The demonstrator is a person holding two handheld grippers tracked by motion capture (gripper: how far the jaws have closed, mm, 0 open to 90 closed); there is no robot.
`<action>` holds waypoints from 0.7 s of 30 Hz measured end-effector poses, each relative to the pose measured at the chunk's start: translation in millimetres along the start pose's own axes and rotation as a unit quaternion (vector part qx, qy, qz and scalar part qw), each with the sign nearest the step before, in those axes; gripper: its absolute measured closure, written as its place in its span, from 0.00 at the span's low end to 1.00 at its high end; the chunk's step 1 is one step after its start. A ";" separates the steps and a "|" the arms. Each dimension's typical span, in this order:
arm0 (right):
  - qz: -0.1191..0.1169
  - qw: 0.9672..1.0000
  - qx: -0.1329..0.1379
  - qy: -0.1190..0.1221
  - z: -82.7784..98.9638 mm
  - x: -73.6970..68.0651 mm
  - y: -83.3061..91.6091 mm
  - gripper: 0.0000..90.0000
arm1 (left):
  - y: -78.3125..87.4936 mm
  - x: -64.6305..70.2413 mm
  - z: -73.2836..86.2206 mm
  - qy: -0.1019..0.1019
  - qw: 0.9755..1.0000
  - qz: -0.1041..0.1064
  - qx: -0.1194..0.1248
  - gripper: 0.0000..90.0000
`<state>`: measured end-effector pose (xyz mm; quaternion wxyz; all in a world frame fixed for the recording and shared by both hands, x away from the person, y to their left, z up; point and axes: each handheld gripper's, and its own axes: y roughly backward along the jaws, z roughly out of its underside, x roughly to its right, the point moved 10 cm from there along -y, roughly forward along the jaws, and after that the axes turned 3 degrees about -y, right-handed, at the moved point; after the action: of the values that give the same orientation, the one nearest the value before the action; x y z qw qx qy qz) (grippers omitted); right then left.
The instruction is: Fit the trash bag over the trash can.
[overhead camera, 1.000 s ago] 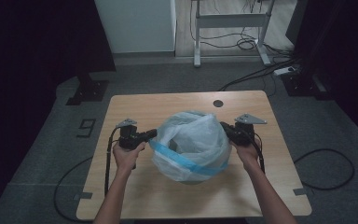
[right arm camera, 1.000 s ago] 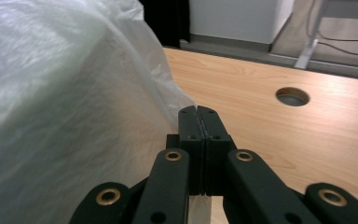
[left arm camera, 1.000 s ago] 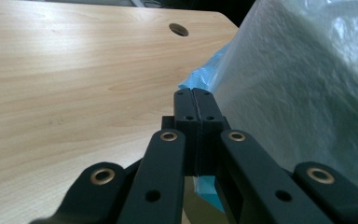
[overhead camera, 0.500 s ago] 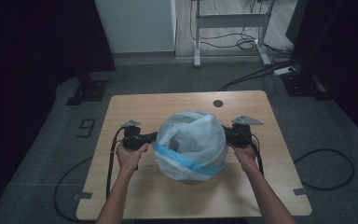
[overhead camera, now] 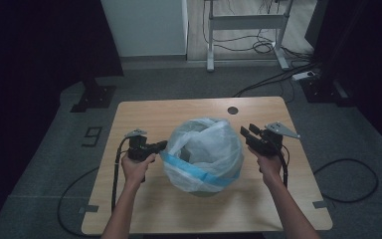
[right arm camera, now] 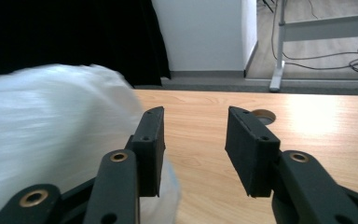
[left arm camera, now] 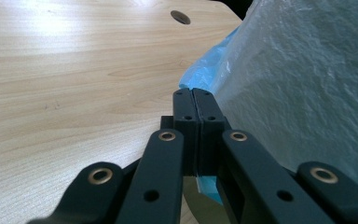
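Observation:
A translucent white plastic bag (overhead camera: 204,152) with a blue band (overhead camera: 199,172) bulges over a round bin in the middle of the wooden table (overhead camera: 139,114). My left gripper (overhead camera: 161,145) touches the bag's left side. In the left gripper view its jaws (left arm camera: 194,100) are pressed together with blue plastic (left arm camera: 200,74) pinched between them, and the bag (left arm camera: 298,84) rises at the right. My right gripper (overhead camera: 247,132) hovers just off the bag's right side, open. In the right gripper view nothing lies between its jaws (right arm camera: 193,140), and the bag (right arm camera: 46,135) is blurred at the left.
A round cable hole (overhead camera: 233,110) sits near the table's far edge. Behind the table stand a white desk frame (overhead camera: 243,22) and a dark stand base (overhead camera: 93,94). Cables (overhead camera: 348,179) and a power strip (overhead camera: 306,75) lie on the grey floor.
My right gripper has let go of the bag's right side, opened and drawn slightly away. The bag has sagged a little. My left gripper keeps its hold.

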<state>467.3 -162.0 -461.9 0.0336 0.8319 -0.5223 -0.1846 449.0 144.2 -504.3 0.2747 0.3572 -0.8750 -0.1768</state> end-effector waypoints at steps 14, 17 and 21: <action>-0.100 0.994 0.033 0.031 18.6 -59.0 93.7 0.57 | 12.0 11.6 -5.8 -0.019 0.999 0.002 0.026 0.98; -0.128 0.991 0.024 0.044 31.8 -73.9 107.6 0.57 | 13.3 12.5 -5.9 -0.020 0.999 0.001 0.026 0.98; -0.173 0.983 0.006 0.056 50.0 -96.1 112.4 0.53 | 12.8 13.5 -5.8 -0.021 0.999 -0.001 0.026 0.98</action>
<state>316.7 -121.4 -454.3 0.0257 0.9190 -0.3686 -0.1373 437.8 142.6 -488.5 0.2466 0.3612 -0.8846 -0.1616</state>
